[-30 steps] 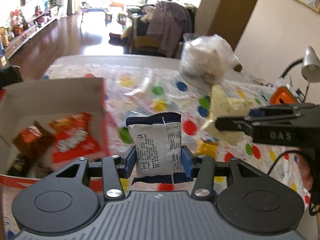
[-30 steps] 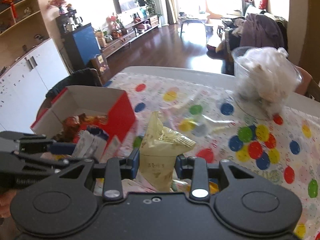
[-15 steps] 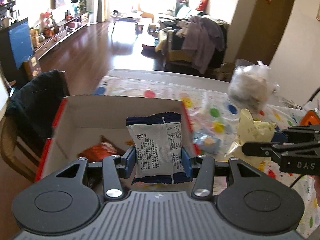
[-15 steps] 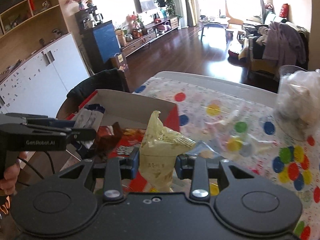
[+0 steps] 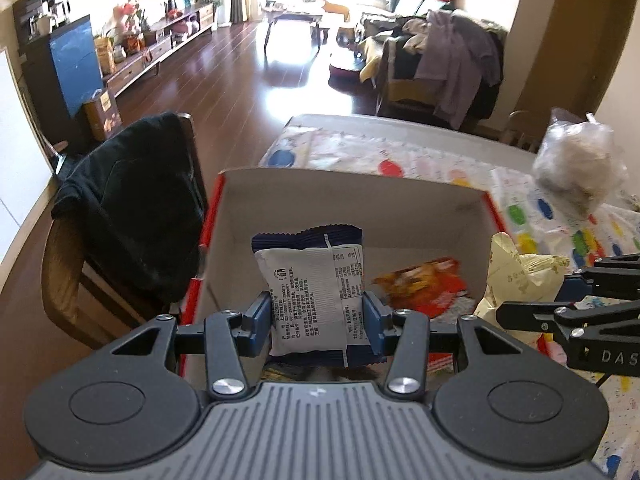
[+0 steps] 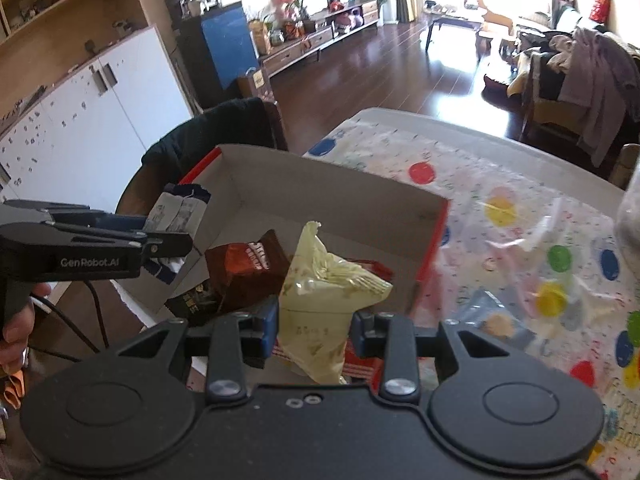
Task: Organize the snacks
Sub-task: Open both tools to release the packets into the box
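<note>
Carrying step, near its end. Left gripper (image 5: 316, 314) clamped on a navy-and-white snack packet (image 5: 314, 292), held upright above the near left part of the red-edged cardboard box (image 5: 352, 196). Right gripper (image 6: 314, 330) pinched on a pale yellow snack bag (image 6: 326, 300), poised over the box's near right side. Below and ahead of the jaws: an orange-red packet (image 5: 420, 288), a brown packet (image 6: 248, 270). Next, by judgement: lower both past the rim, part the jaws over bare floor, avoid crushing what lies inside.
</note>
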`<state>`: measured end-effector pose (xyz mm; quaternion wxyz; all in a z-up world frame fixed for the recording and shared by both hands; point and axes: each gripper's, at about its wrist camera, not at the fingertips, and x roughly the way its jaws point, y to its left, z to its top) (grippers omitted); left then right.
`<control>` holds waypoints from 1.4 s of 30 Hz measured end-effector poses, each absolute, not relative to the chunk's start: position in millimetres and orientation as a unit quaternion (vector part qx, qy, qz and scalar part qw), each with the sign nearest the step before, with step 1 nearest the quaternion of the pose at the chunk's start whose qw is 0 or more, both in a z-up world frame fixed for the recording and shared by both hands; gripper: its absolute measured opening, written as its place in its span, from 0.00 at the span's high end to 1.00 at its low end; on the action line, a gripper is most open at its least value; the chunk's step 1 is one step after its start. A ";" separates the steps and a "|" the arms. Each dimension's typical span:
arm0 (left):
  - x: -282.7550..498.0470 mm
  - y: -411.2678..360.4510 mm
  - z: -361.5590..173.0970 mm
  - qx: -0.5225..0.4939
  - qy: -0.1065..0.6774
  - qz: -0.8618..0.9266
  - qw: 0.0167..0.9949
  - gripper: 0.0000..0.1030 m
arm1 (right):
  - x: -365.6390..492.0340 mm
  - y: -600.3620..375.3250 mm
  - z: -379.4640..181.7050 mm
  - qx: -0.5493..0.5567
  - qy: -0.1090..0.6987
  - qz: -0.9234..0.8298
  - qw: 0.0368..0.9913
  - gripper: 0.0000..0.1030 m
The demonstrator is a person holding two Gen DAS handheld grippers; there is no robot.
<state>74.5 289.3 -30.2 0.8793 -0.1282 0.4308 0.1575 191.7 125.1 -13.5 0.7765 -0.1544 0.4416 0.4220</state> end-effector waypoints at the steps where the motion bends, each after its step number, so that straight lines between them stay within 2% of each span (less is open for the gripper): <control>1: 75.1 293.8 -33.4 -0.129 0.434 0.160 0.877 0.55 | 190.6 130.7 -16.7 -0.160 0.444 0.421 0.774 0.67; 18: 88.2 298.3 -67.5 -0.070 0.484 0.136 0.862 0.55 | 176.9 188.9 -59.9 -0.230 0.459 0.443 0.735 0.66; 30: 83.4 295.7 -87.0 -0.087 0.515 0.135 0.842 0.54 | 172.4 188.5 -64.7 -0.230 0.463 0.438 0.736 0.62; 35: 79.3 291.8 -86.6 -0.090 0.514 0.135 0.842 0.54 | 170.8 183.0 -62.2 -0.222 0.463 0.434 0.740 0.50; 42: 73.5 287.3 -76.5 -0.094 0.501 0.138 0.849 0.53 | 167.4 174.8 -53.6 -0.208 0.458 0.434 0.747 0.41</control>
